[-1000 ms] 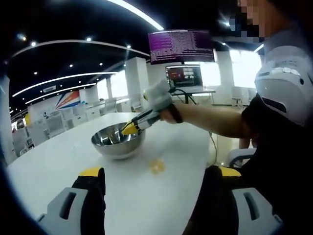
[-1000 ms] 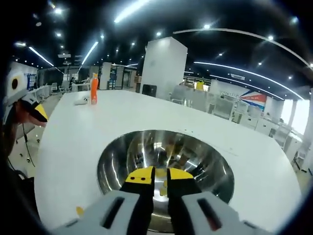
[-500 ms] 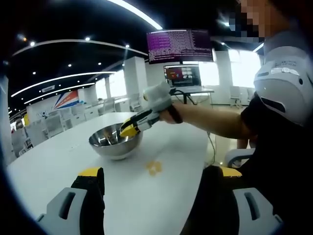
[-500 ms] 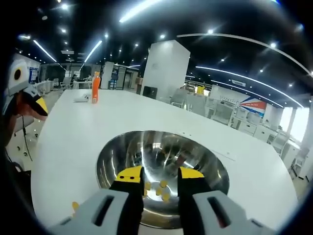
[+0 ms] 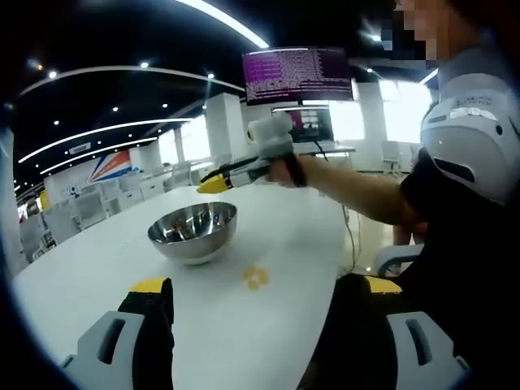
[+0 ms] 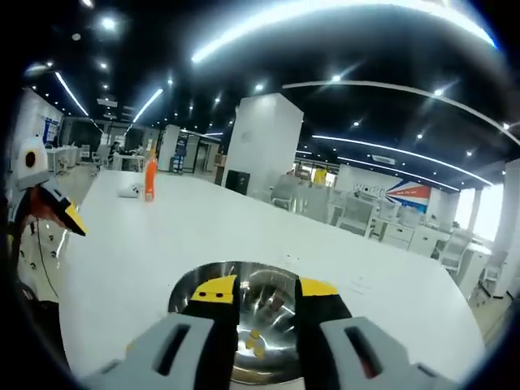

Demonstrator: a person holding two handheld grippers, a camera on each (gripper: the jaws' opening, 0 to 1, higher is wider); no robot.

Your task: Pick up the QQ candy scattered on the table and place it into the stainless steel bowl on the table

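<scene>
Candies point(image 5: 256, 277) beside steel bowl point(image 5: 192, 233)

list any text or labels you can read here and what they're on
No text can be read in either view.
Hanging monitor: purple screen with lines of text, too small to read.
Second monitor below it: blurred.
Wall sign in the right gripper view: pale lettering, too blurred to read.
Orange bottle: label not legible.

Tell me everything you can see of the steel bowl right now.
The steel bowl is round, shiny and mirror-like, standing upright on the white table. A few small yellow candies lie at its bottom. More candy sits on the table beside it, apart from it. The right gripper hangs above the bowl with its jaws open, not touching it.
</scene>
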